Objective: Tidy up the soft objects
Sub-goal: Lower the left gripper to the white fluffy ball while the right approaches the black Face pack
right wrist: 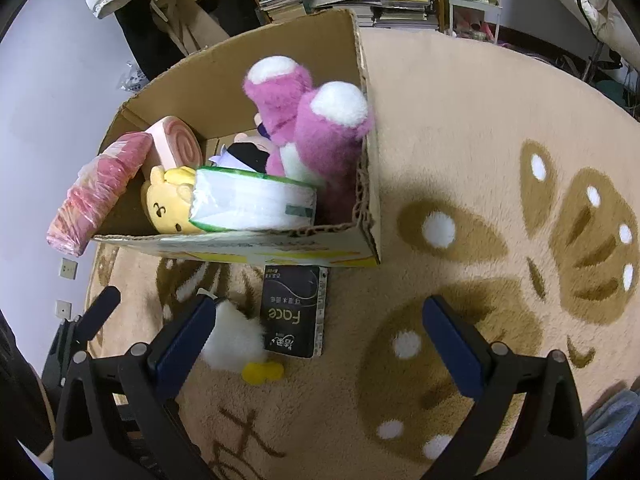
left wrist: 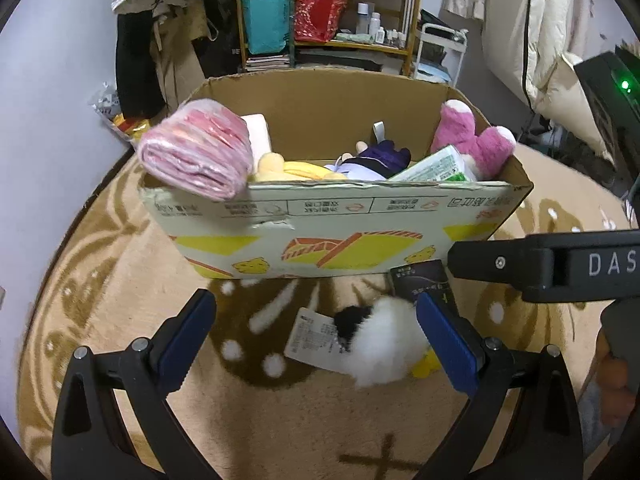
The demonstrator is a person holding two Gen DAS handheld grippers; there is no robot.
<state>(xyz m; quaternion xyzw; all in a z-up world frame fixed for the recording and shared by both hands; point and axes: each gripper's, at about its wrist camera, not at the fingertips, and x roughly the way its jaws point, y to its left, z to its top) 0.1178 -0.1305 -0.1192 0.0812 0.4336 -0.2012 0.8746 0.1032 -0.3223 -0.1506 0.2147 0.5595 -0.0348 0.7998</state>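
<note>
An open cardboard box (left wrist: 328,232) (right wrist: 368,184) stands on the rug. It holds a pink wrapped bundle (left wrist: 196,148) (right wrist: 96,192) on its left rim, a yellow plush (right wrist: 168,200), a green-white tissue pack (right wrist: 252,200) and a pink plush bear (left wrist: 476,136) (right wrist: 312,120). A small white plush with a black patch, yellow feet and a paper tag (left wrist: 384,340) (right wrist: 236,340) lies on the rug before the box, beside a black tissue pack (right wrist: 294,312) (left wrist: 420,280). My left gripper (left wrist: 316,332) is open above the white plush. My right gripper (right wrist: 320,336) is open over the rug, right of the plush.
A round tan rug (right wrist: 460,140) with brown patterns covers the floor. A wooden shelf (left wrist: 328,12) with bags and bottles stands behind the box, with hanging clothes (left wrist: 160,32) at left. The right gripper's body (left wrist: 560,264) shows at the right of the left wrist view.
</note>
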